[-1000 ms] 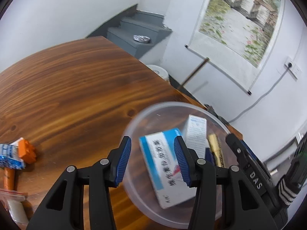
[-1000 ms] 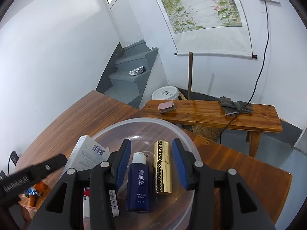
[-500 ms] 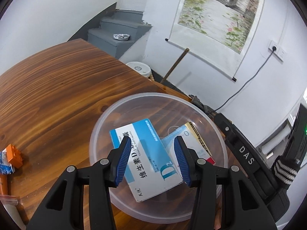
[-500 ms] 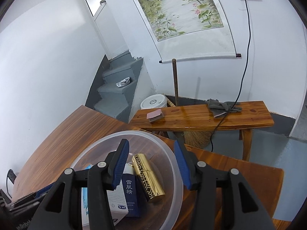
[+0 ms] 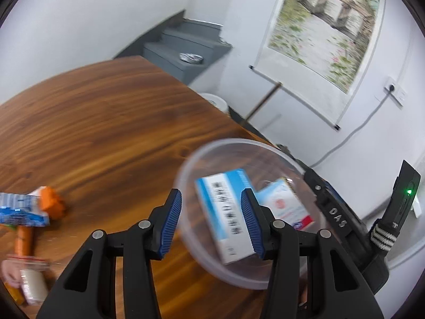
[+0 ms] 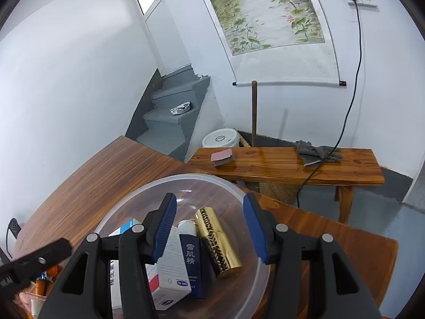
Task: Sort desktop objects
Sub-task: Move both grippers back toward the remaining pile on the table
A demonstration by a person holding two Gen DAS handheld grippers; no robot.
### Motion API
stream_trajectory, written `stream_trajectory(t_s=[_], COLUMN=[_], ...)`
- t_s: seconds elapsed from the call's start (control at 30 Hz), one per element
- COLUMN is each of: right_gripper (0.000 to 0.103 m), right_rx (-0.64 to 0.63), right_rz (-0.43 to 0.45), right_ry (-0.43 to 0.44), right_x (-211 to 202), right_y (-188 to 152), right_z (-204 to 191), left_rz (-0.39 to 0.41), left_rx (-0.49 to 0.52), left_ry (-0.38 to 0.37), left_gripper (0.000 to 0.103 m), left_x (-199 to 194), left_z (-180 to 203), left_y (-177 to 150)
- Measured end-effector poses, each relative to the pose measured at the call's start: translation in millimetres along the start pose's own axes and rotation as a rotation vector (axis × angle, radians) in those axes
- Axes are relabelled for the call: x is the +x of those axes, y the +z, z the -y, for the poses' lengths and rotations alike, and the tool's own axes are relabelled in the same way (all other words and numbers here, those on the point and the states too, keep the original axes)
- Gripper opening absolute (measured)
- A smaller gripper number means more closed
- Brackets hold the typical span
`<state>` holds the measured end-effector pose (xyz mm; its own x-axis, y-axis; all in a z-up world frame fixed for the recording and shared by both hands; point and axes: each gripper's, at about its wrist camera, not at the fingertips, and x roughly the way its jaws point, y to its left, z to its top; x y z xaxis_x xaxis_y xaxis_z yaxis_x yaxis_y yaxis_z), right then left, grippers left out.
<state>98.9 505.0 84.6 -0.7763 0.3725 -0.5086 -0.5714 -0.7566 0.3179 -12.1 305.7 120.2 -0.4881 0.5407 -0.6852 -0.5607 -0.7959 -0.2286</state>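
Both tools, left (image 5: 211,220) and right (image 6: 209,227), hover agape and empty over the bowl (image 5: 186,175) at lower right of the bench (image 5: 93,122), where a careless dip could knock its rim, spilling the boxes (image 5: 225,212).

The left hand-held gripper (image 5: 211,222) is reaching forward and slightly downward, its two black arms spreading into a V and ending in blue ribbed pads (image 5: 171,222) that are standing well apart, with nothing clamped between them. The right hand-held gripper (image 6: 209,230) is pointing forward and down in much the same pose, its blue pads (image 6: 253,230) also parted wide and gripping nothing. In the left wrist view the right hand-held gripper's black body is showing at the right edge, just beside the left one; in the right wrist view a black finger of the left one is crossing the lower left corner.
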Motion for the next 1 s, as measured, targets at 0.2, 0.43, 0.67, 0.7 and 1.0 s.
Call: stream_trajectory(t_s=[0.2,0.43,0.67,0.7,1.0], right_gripper=[0.057,0.058,0.058,0.058,0.066], right_rx=[0.011,-0.017,-0.068,-0.077,-0.232], right_rz=[-0.010,0.029,0.001,-0.004,-0.002], right_ry=[0.003,-0.028,0.012,0.029,0.214], right_x=[0.7,-6.5,-22.0,-25.9,-71.2], right_y=[-1.6,-2.9,-20.7,-24.1,-61.0], right_z=[-1.8,-11.8,-40.9,-46.5,-121.0], left_rz=[0.027,0.054,0.042,0.043,0.058], left_rx=[-0.053,-0.082,-0.073,-0.075,-0.153], left_ry=[0.053,0.115,0.208,0.228,0.275], left_gripper=[0.058,0.062,0.062,0.062,0.062], left_x=[-23.6,-49.4,-71.4,-76.4,-107.0], left_z=[-39.1,-76.1,-121.1,-129.8,-197.4], left_y=[-6.3,-22.2,-47.4,-51.0,-73.0])
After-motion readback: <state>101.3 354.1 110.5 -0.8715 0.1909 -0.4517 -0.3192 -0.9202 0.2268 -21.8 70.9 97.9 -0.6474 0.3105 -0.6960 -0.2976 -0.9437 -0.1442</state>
